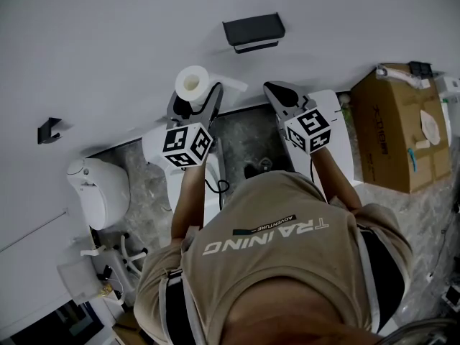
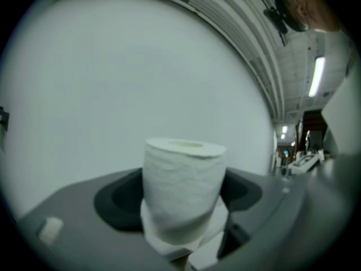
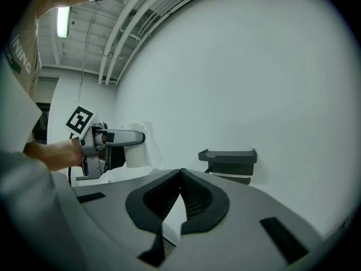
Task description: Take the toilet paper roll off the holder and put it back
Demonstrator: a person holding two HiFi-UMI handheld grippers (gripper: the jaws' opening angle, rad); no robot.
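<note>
The toilet paper roll [image 1: 191, 83] is off the holder [image 1: 253, 32]. The left tongs [image 1: 195, 103] pinch it upright by its sides, near the wall and down-left of the empty holder. I'd guess the side grip is to stop it unrolling. The right tongs [image 3: 180, 176] are pressed together, empty, hanging nearby as a spare.

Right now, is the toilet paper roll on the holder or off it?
Off. The left claw grips the toilet paper roll upright, well to the side of the dark wall holder.
</note>
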